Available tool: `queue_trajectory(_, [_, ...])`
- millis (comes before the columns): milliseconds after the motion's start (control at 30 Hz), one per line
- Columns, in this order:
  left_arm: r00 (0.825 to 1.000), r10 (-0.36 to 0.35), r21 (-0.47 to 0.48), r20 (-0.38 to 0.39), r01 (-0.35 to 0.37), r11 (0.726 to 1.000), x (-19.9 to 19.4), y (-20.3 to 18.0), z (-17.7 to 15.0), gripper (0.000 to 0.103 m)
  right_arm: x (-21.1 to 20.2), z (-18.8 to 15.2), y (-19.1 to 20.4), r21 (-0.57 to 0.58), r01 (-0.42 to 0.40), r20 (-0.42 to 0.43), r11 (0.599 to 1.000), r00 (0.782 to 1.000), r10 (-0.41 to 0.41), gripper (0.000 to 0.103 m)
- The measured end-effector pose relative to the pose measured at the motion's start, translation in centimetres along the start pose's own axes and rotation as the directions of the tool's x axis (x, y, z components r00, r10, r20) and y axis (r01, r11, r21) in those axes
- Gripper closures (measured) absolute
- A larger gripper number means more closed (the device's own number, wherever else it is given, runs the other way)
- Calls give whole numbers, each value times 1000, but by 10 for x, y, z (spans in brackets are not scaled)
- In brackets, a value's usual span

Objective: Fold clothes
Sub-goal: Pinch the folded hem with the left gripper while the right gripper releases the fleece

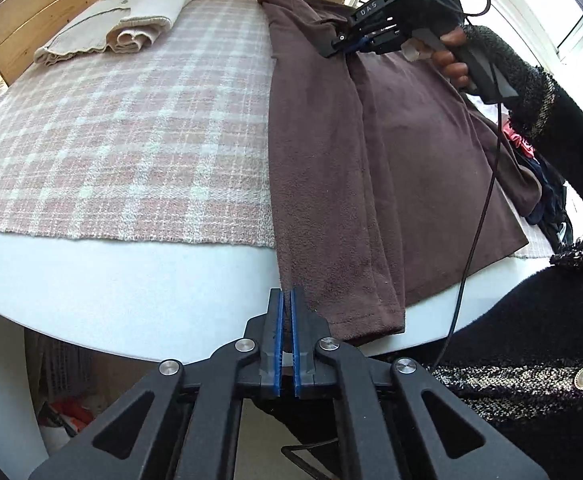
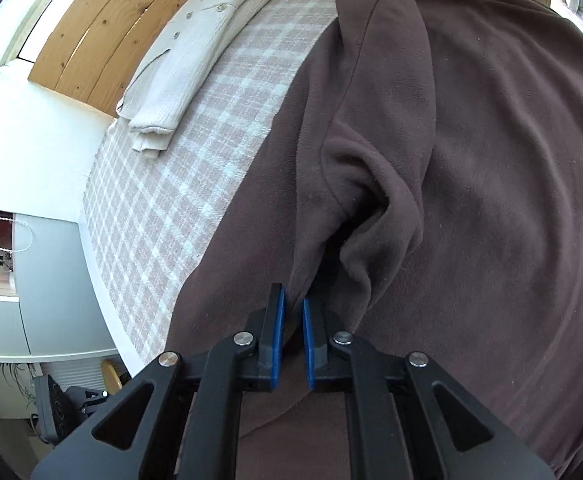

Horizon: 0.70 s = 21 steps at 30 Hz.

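Observation:
A brown fleece garment (image 1: 351, 152) lies lengthwise on the right part of a pink plaid cloth (image 1: 123, 132), folded along its length, its near hem hanging over the white table edge. My left gripper (image 1: 287, 294) is shut on the near hem corner of the garment. My right gripper (image 1: 333, 46) is at the far end of the garment near the collar. In the right wrist view the right gripper (image 2: 293, 300) is nearly shut on a bunched fold of the brown fleece (image 2: 431, 160).
A folded cream knit garment (image 1: 127, 20) lies at the far left of the cloth and also shows in the right wrist view (image 2: 195, 52). A pile of dark and pink clothes (image 1: 543, 184) sits at the right. Wooden boards (image 1: 39, 4) stand behind the white table (image 1: 131, 280).

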State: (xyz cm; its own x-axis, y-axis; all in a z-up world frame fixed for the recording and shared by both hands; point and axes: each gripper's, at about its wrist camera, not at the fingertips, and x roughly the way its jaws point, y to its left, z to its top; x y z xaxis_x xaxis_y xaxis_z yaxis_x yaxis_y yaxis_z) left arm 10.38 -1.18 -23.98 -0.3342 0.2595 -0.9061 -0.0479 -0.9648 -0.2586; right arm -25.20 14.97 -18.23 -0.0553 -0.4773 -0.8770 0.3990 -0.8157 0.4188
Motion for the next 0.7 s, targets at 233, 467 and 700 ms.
queue_trajectory(233, [1000,0,14,-1,0,1000,1,-2,4,100,-27,87,2,-76,224,195,972,959,-206,41])
queue_trajectory(467, [999,10,14,-31,-10,1000,4,-3,9,100,30,185,-32,-32,326,162,945,935,-317,42])
queue_trajectory(700, [998,-3,14,-66,4,1000,15,5,11,100,33,199,-60,-25,281,132,959,952,-275,97])
